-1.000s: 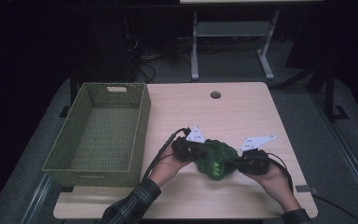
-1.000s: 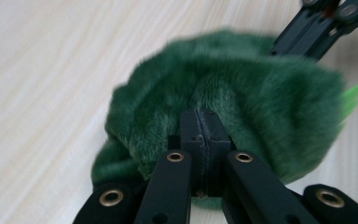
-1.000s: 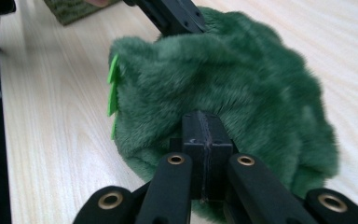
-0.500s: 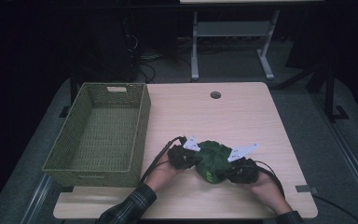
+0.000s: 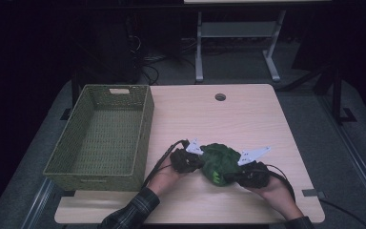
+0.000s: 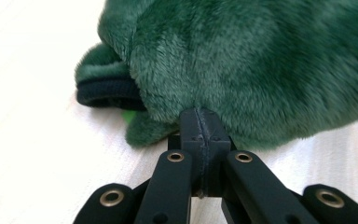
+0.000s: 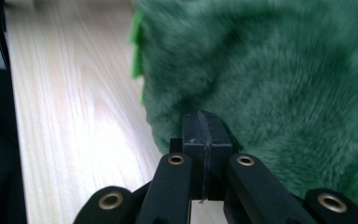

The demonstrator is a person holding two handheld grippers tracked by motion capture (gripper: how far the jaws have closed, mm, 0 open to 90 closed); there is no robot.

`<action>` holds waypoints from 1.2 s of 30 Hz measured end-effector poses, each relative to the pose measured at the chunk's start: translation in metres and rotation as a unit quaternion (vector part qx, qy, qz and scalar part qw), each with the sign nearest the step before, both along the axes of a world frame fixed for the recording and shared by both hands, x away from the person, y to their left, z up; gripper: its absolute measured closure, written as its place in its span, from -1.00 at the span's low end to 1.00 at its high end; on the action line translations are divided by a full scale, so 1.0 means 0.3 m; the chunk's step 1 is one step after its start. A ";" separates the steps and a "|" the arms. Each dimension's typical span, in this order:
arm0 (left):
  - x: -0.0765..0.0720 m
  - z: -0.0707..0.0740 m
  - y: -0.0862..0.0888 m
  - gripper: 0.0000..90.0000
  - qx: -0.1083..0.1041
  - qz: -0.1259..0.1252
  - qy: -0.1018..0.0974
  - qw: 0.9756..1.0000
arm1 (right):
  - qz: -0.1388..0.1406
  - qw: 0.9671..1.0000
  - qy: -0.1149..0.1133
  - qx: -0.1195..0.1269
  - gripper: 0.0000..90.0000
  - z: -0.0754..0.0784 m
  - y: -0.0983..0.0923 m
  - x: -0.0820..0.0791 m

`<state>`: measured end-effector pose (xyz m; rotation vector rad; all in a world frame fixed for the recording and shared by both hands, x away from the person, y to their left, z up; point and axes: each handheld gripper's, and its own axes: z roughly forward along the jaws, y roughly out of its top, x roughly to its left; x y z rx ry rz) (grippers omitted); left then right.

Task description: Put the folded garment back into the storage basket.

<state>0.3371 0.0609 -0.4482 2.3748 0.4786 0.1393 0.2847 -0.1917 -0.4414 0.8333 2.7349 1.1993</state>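
**On the table, a green toy sits between your two grippers**

Near the front edge of the wooden table (image 5: pixel 248 119), the green plush toy (image 5: pixel 219 163) lies between your hands. Your left gripper (image 5: pixel 196 161) comes at it from the left, and your right gripper (image 5: pixel 232 177) comes from the right. Both touch its fur.

Your left gripper view shows the two black jaws pressed flat together, with their tips pushed against the fuzzy green side of the toy (image 6: pixel 242 65). A dark band and a small bright green bit peek out at the toy's edge. Your right gripper view shows the same: jaws pressed together, tips against the fur (image 7: pixel 270 84). You cannot tell if any fur is pinched.

Only the high view lets you see the woven green basket (image 5: pixel 57 168), which stands well to the left of the toy. No writing can be read anywhere.
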 end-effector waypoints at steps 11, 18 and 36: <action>-0.048 0.054 0.027 0.99 -0.004 -0.002 0.017 1.000 | -0.046 0.998 -0.043 0.027 1.00 0.108 -0.072 0.043; -0.100 0.045 0.026 0.99 -0.004 -0.014 0.026 1.000 | -0.079 0.996 -0.045 0.011 1.00 0.095 -0.096 0.147; -0.164 0.018 -0.086 0.99 -0.013 -0.060 0.041 0.997 | -0.106 0.994 0.006 -0.016 1.00 -0.052 -0.090 0.322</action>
